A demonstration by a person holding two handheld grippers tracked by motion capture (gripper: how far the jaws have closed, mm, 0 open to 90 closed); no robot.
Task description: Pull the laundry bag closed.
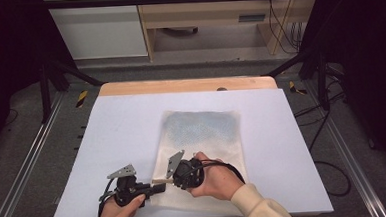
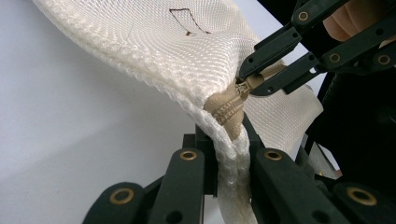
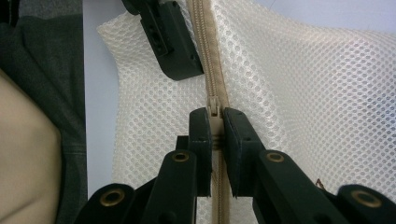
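Observation:
A white mesh bag [image 1: 202,133] lies flat on the pale table cover [image 1: 117,137], with its near left corner lifted. My left gripper [image 1: 161,187] is shut on that corner's seam, just below the tan zipper end [image 2: 226,109]; in the left gripper view its jaws [image 2: 229,140] pinch the bag's edge [image 2: 154,42]. My right gripper [image 1: 166,180] comes in from the right and is shut on the zipper pull [image 2: 243,88]. Seen in the right gripper view, the jaws [image 3: 215,116] clamp the pull [image 3: 214,103] on the tan zipper [image 3: 210,56], and a left gripper finger [image 3: 173,42] sits just beyond.
The cover ends in a wooden table edge [image 1: 180,85] at the back. Metal rails [image 1: 28,162] run along both sides, with cables [image 1: 327,131] on the floor at the right. A cream sleeve [image 1: 258,205] enters at the bottom.

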